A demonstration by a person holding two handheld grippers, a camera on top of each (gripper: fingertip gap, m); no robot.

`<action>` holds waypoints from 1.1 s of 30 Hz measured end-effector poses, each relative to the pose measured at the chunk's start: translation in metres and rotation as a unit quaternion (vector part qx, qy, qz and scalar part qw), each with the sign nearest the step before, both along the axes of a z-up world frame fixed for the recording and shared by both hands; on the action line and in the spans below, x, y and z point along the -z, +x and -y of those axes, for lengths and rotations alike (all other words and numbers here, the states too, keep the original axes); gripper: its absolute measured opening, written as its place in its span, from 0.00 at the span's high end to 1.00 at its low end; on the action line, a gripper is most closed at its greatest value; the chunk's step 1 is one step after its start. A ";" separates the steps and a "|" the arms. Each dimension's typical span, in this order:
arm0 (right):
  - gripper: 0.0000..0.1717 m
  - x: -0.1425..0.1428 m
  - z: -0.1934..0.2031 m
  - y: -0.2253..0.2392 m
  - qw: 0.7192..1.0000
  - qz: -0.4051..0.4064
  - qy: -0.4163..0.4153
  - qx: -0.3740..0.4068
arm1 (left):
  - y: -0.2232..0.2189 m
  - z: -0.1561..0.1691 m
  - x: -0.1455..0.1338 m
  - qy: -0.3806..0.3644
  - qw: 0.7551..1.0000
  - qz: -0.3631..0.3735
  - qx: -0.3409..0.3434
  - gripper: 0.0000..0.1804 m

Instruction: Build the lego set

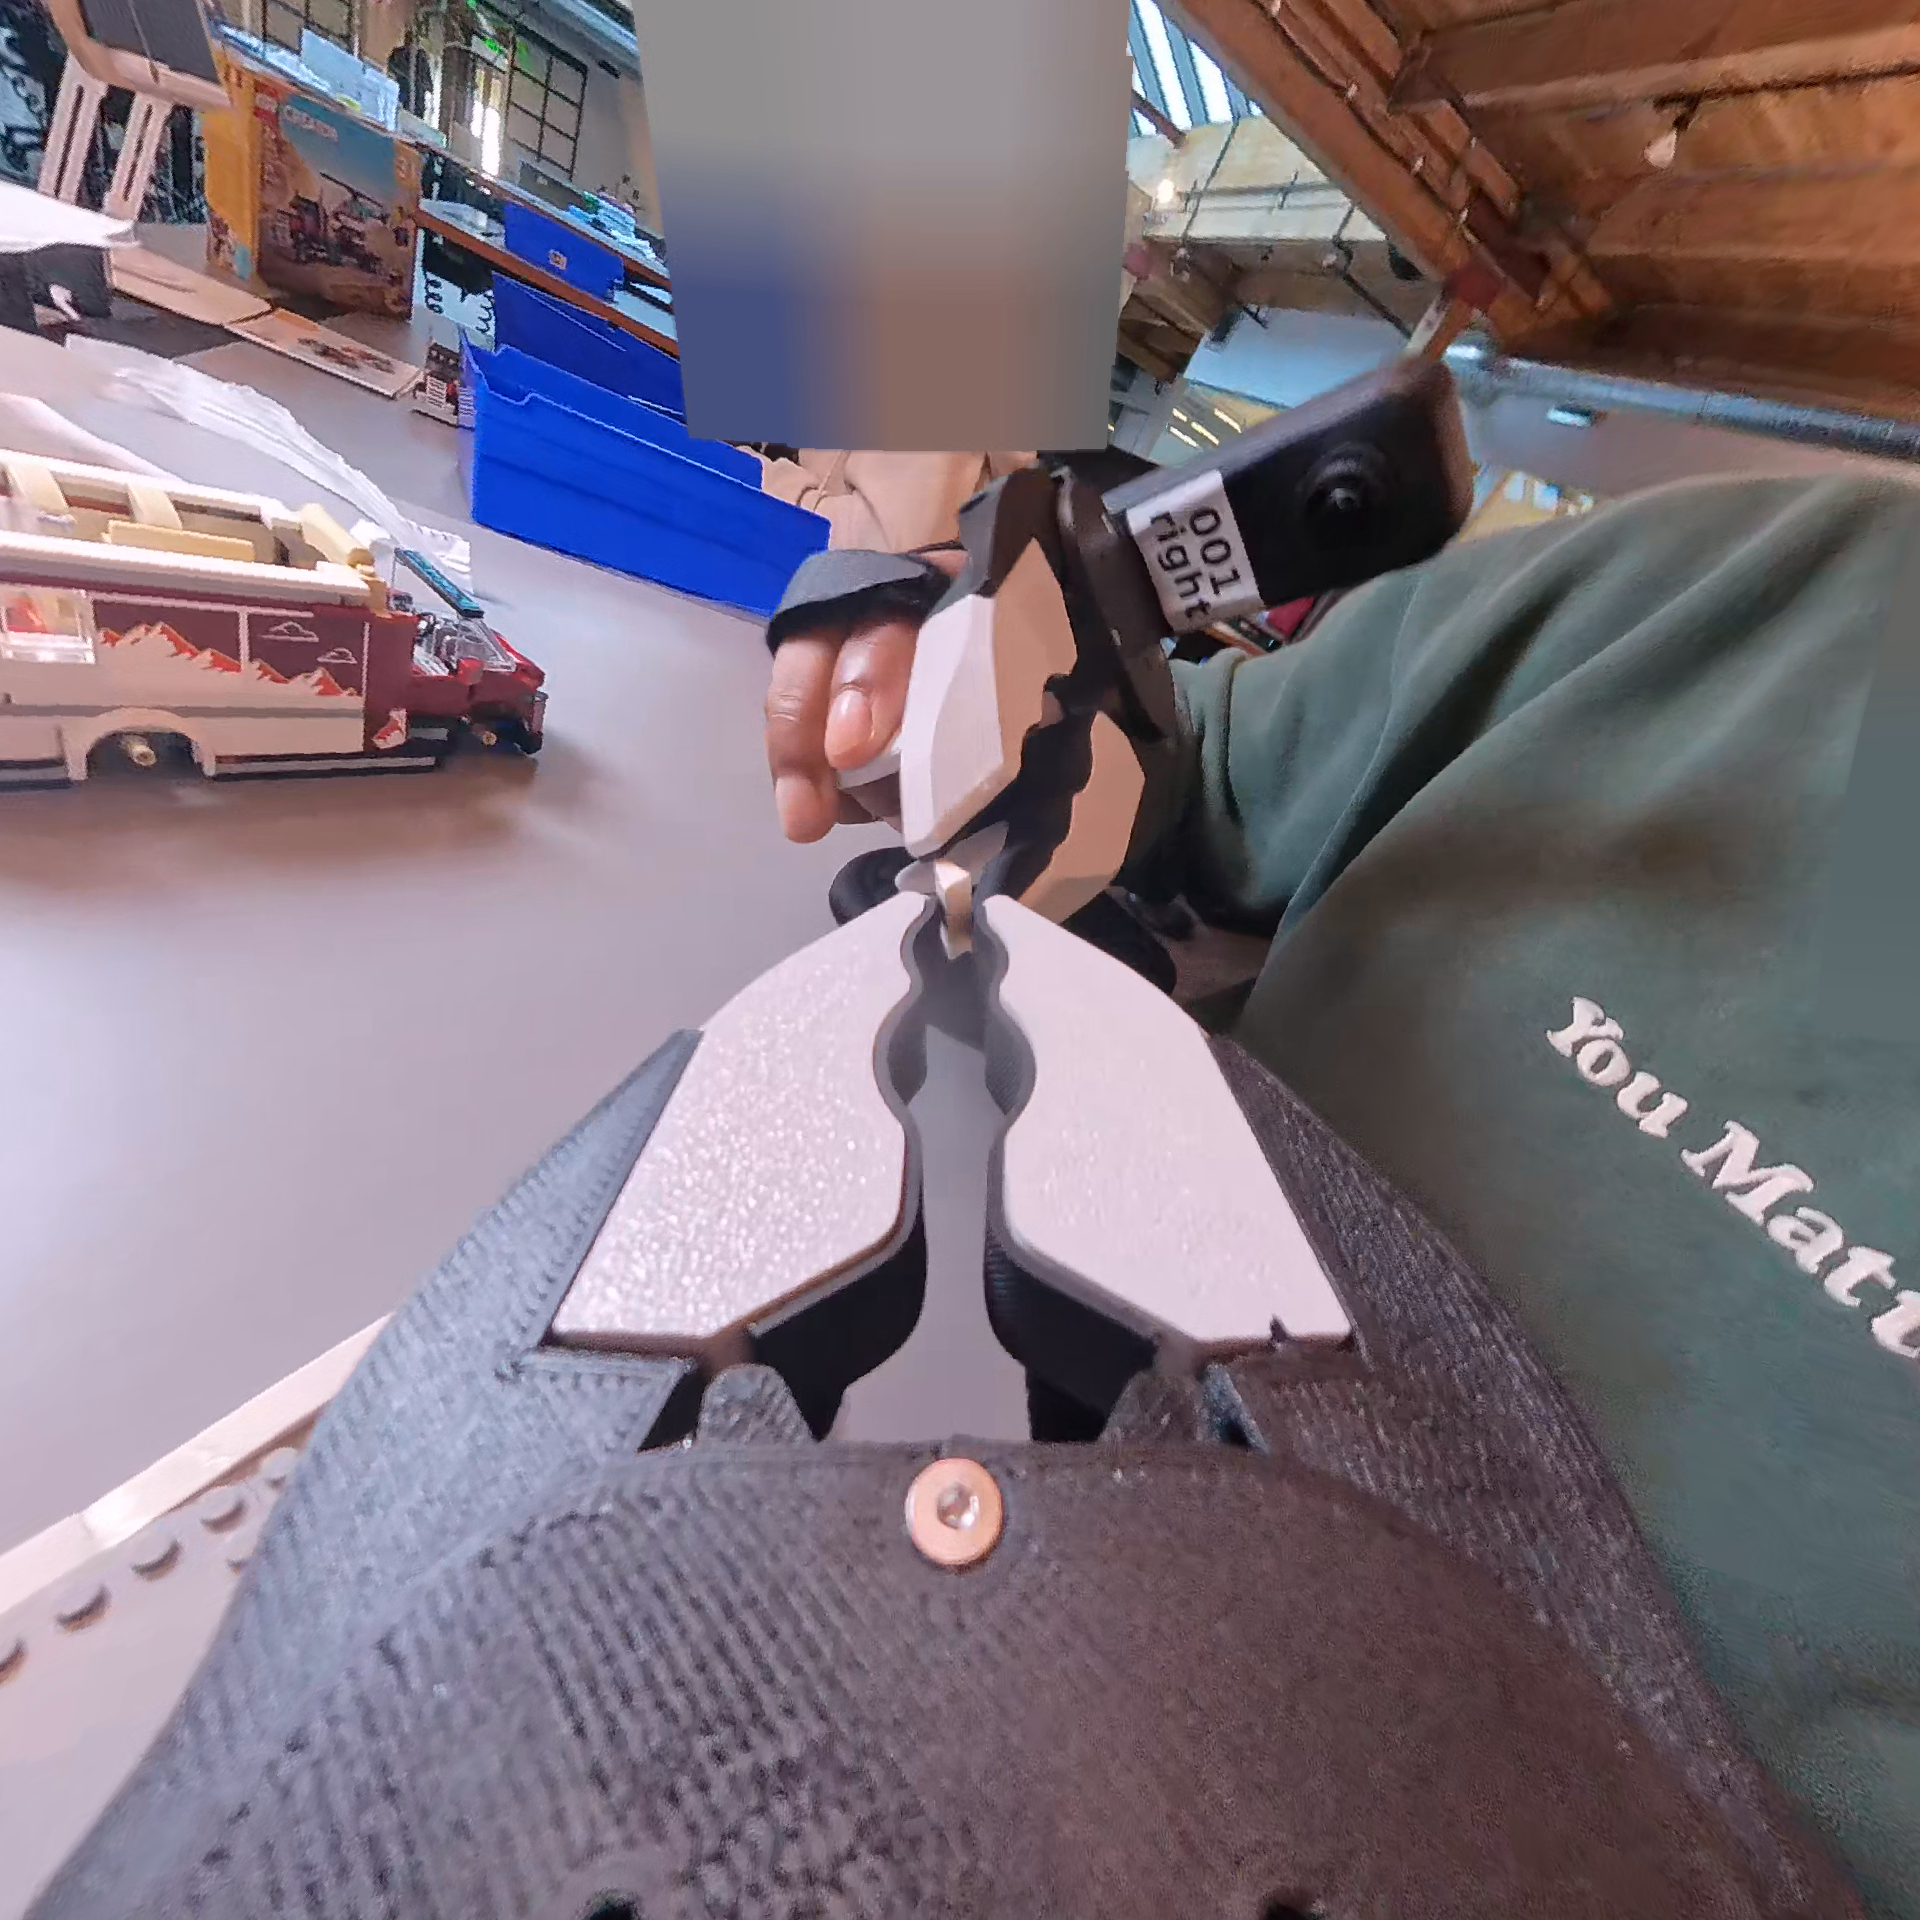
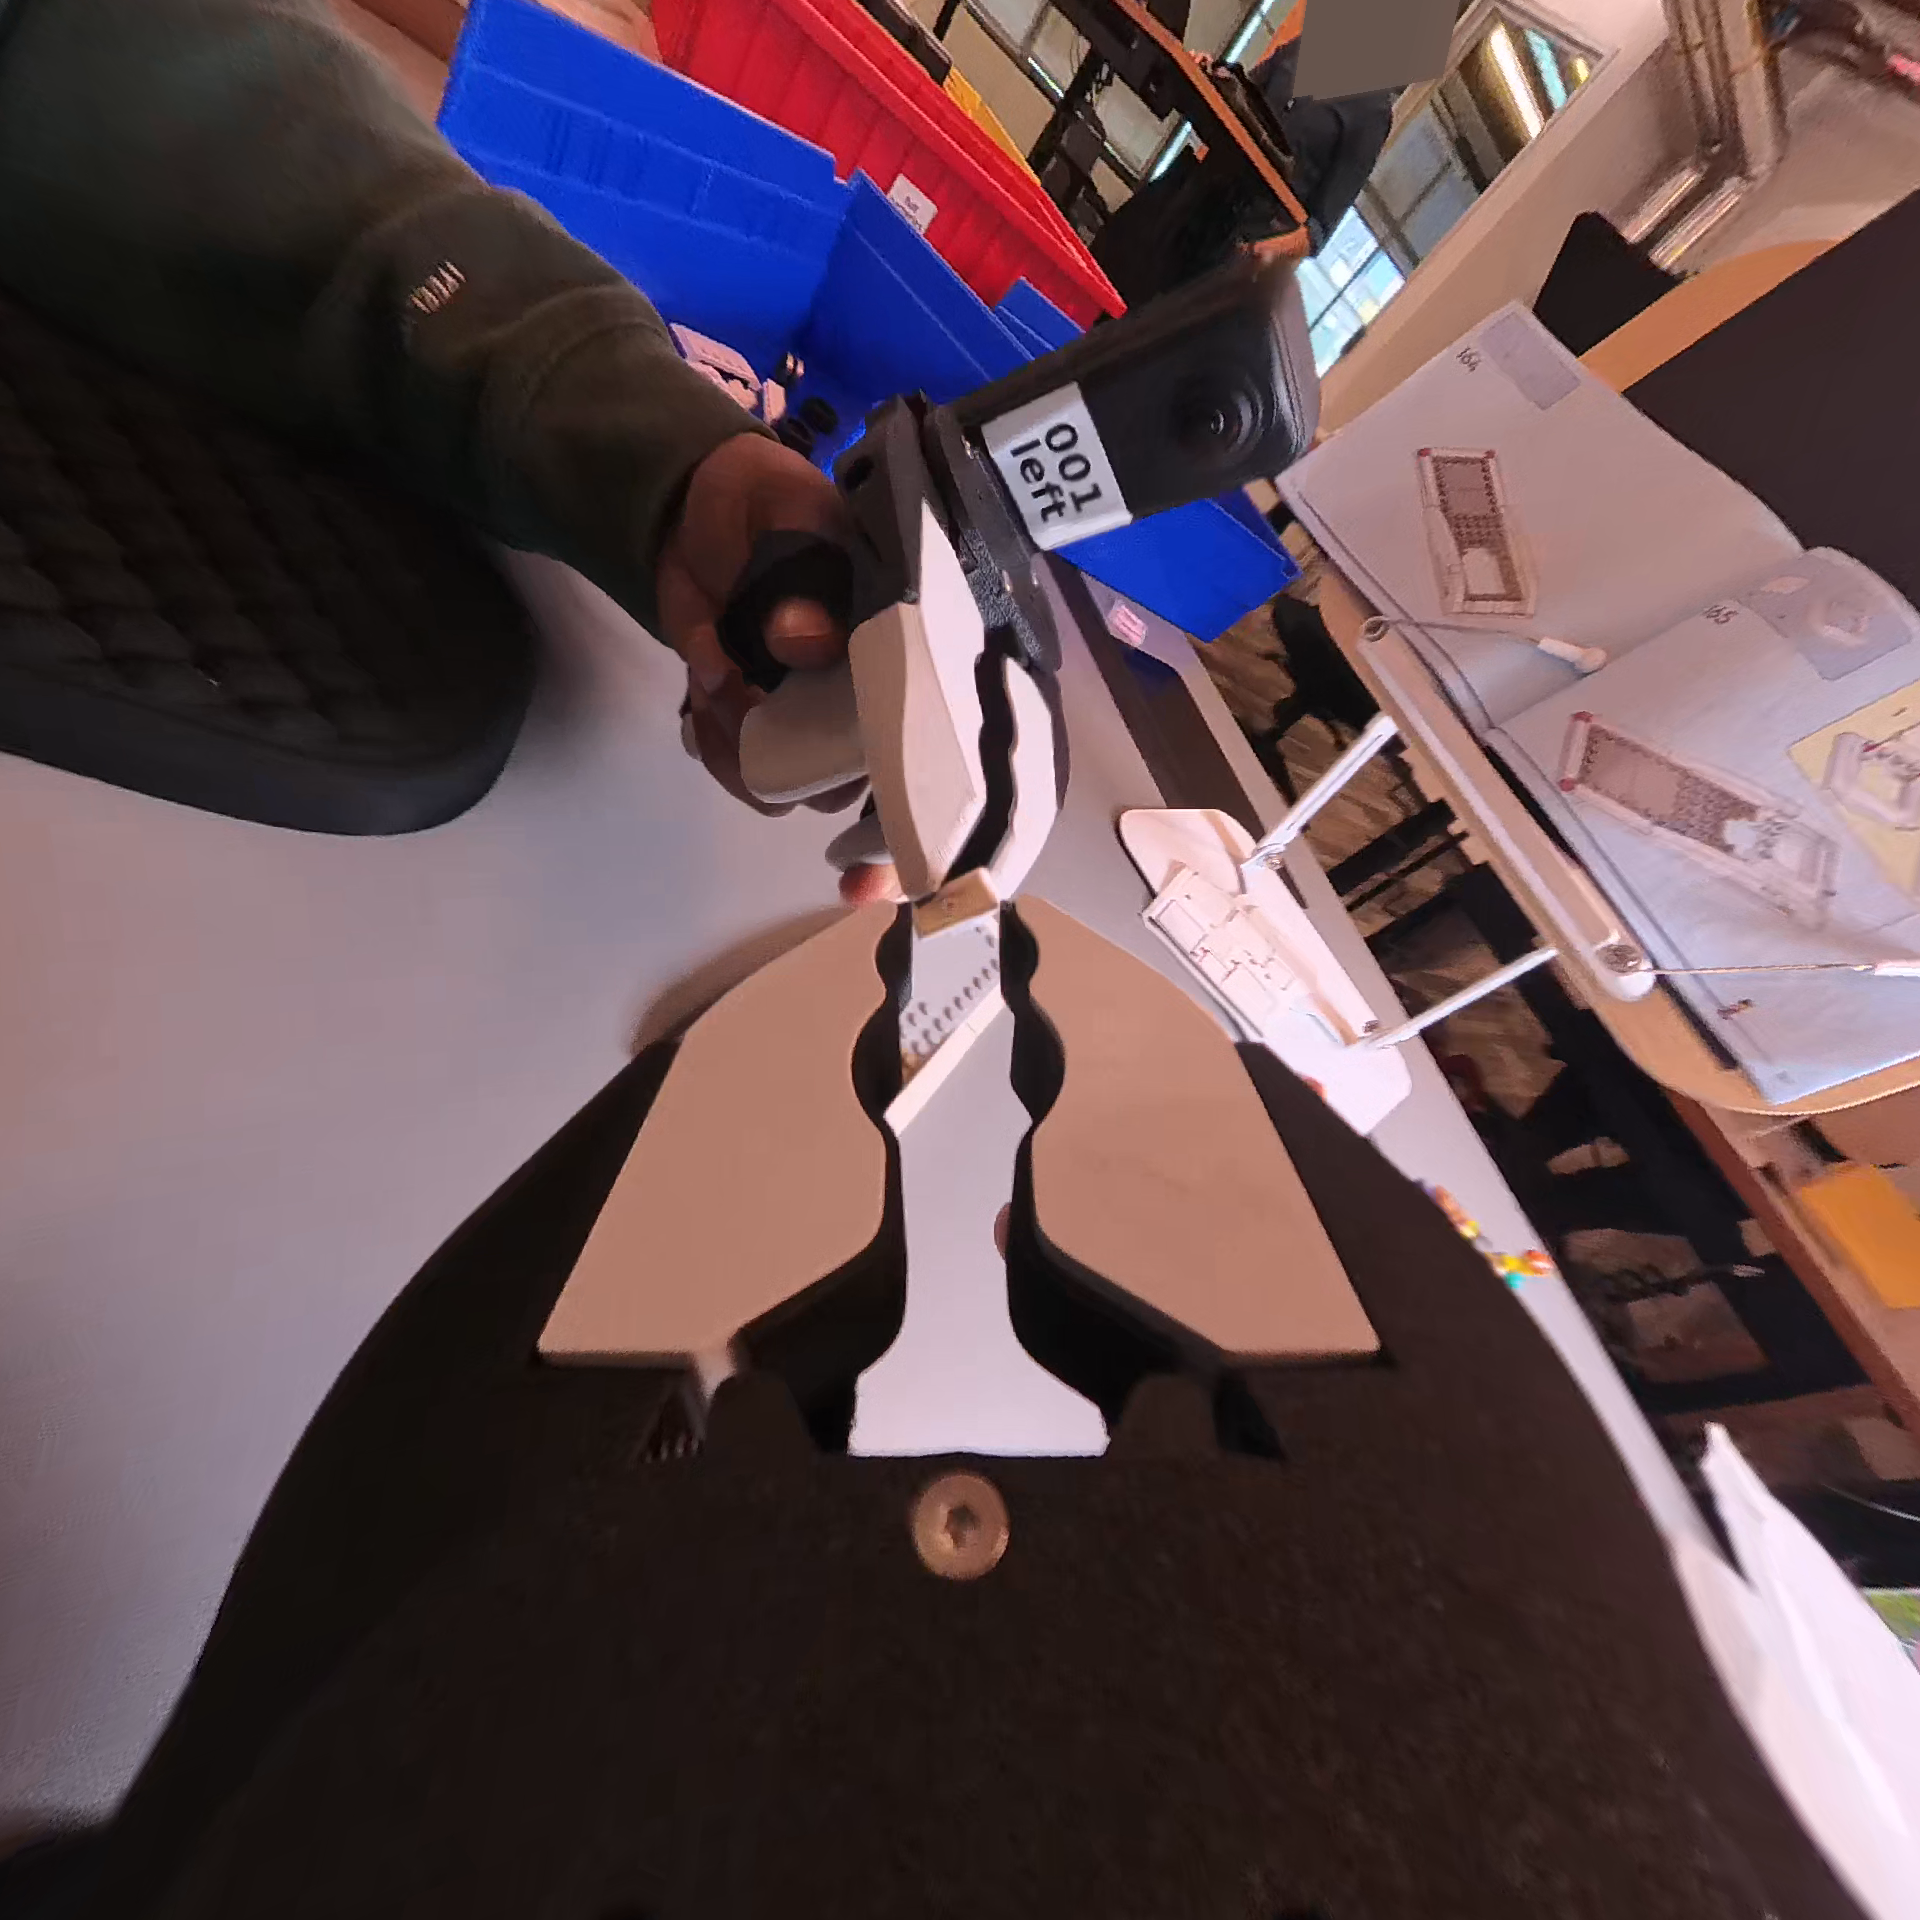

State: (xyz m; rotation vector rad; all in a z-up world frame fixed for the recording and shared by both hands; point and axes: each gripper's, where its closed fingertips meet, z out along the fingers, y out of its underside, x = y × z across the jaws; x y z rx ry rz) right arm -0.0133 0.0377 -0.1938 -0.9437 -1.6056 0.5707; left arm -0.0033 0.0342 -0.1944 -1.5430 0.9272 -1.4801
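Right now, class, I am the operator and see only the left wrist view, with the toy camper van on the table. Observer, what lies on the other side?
Observer: An open instruction booklet rests on a white stand; only the right wrist view shows it.
Operator: Anything at its foot?
Observer: A white brick assembly lies there, near the table edge.
Operator: And behind the blue bins?
Observer: A red bin stands behind them.
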 end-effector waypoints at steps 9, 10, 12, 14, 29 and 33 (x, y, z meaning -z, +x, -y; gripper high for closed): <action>0.90 0.002 0.011 0.000 0.969 -0.014 -0.238 -0.064 | -0.001 0.017 0.004 0.091 0.995 -0.025 0.035 0.97; 0.91 0.000 0.013 0.000 0.964 -0.018 -0.254 -0.070 | 0.000 0.018 0.004 0.097 0.994 -0.028 0.037 0.97; 0.92 0.000 0.017 0.000 0.958 -0.014 -0.275 -0.083 | 0.002 0.020 0.004 0.110 0.993 -0.029 0.037 0.97; 0.95 0.000 0.021 0.000 0.955 -0.010 -0.283 -0.094 | 0.003 0.022 0.003 0.117 0.992 -0.029 0.037 0.97; 0.99 -0.027 -0.006 0.009 0.994 -0.091 0.019 0.063 | -0.003 -0.009 -0.013 0.039 0.998 0.014 -0.051 0.95; 0.99 -0.031 -0.001 0.006 0.970 -0.092 0.201 0.103 | -0.001 -0.011 -0.026 -0.042 0.995 0.077 -0.050 0.86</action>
